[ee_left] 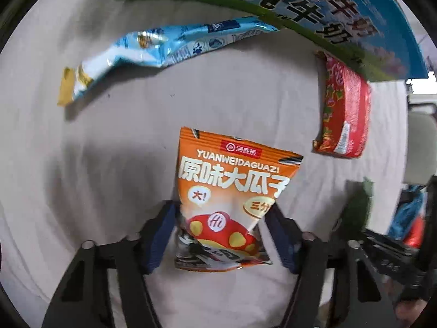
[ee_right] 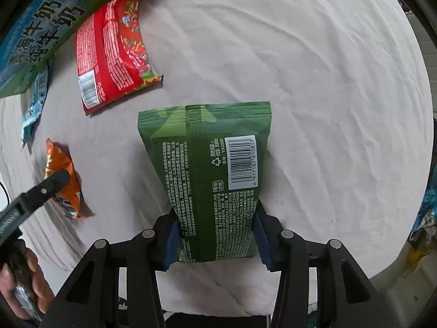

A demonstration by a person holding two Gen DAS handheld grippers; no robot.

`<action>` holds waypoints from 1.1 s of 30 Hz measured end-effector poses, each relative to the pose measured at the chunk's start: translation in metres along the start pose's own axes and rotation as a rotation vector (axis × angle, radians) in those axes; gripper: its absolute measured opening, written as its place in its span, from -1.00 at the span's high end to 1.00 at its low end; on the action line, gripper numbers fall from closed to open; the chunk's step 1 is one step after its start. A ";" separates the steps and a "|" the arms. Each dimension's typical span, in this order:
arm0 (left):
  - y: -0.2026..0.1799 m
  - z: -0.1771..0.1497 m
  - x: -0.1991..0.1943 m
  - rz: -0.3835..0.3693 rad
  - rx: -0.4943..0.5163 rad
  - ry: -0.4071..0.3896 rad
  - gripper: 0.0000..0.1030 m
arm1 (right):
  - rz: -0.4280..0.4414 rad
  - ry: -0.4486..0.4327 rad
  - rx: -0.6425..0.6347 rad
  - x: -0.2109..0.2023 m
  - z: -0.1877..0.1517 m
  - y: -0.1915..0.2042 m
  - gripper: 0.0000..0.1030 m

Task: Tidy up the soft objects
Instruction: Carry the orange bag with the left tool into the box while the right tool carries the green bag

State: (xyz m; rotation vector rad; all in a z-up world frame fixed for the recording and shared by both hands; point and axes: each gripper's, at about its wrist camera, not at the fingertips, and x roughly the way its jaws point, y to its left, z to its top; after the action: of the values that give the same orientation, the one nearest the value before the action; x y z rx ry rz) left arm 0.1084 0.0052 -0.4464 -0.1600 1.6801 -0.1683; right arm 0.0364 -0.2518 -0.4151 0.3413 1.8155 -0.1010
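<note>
Five soft things shared my white-clothed counter: beside the large blue-green milk carton lay the light-blue packet and the red packet. My right tool clenched the green pouch; my left tool squeezed the smaller orange seed bag, held just above the cloth.

A wrinkled white cloth covers the whole surface. The light is soft and makes weak shadows.
</note>
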 end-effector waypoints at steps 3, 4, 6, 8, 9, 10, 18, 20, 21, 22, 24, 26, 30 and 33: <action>-0.008 -0.003 0.003 0.046 0.029 -0.014 0.11 | -0.007 -0.011 -0.001 -0.002 -0.007 -0.001 0.07; -0.009 -0.003 0.003 0.049 0.026 -0.017 0.14 | -0.012 -0.014 -0.003 -0.002 -0.008 -0.001 0.08; -0.013 -0.004 -0.001 0.061 0.021 -0.034 0.16 | -0.022 -0.020 -0.010 0.006 -0.015 0.004 0.11; -0.013 -0.005 -0.008 0.064 0.018 -0.048 0.18 | -0.029 -0.029 -0.020 -0.001 -0.018 0.012 0.13; -0.015 -0.003 -0.017 0.064 0.016 -0.051 0.18 | -0.025 -0.036 -0.024 -0.004 -0.020 0.014 0.14; -0.016 -0.008 -0.023 0.080 0.021 -0.062 0.18 | -0.019 -0.043 -0.031 -0.006 -0.022 0.017 0.14; -0.054 -0.033 -0.093 0.154 0.108 -0.265 0.18 | -0.005 -0.146 -0.122 -0.049 -0.040 0.048 0.18; -0.061 -0.035 -0.111 0.153 0.123 -0.304 0.18 | 0.011 -0.177 -0.143 -0.065 -0.046 0.055 0.19; -0.065 -0.037 -0.123 0.154 0.129 -0.327 0.18 | 0.013 -0.189 -0.153 -0.072 -0.048 0.059 0.19; -0.065 -0.038 -0.141 0.146 0.137 -0.353 0.18 | 0.017 -0.210 -0.166 -0.082 -0.051 0.063 0.19; -0.065 -0.036 -0.159 0.137 0.143 -0.385 0.19 | 0.028 -0.238 -0.183 -0.097 -0.056 0.066 0.19; -0.067 -0.035 -0.177 0.119 0.144 -0.416 0.18 | 0.041 -0.266 -0.198 -0.115 -0.060 0.070 0.19; -0.055 -0.024 -0.223 0.076 0.132 -0.462 0.19 | 0.071 -0.307 -0.218 -0.150 -0.060 0.079 0.20; -0.050 -0.011 -0.245 0.033 0.112 -0.480 0.19 | 0.099 -0.333 -0.229 -0.169 -0.059 0.088 0.20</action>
State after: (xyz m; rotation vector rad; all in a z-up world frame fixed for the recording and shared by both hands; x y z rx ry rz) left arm 0.1260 0.0064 -0.1970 -0.0799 1.1911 -0.1829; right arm 0.0459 -0.1833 -0.2278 0.2353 1.4606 0.1129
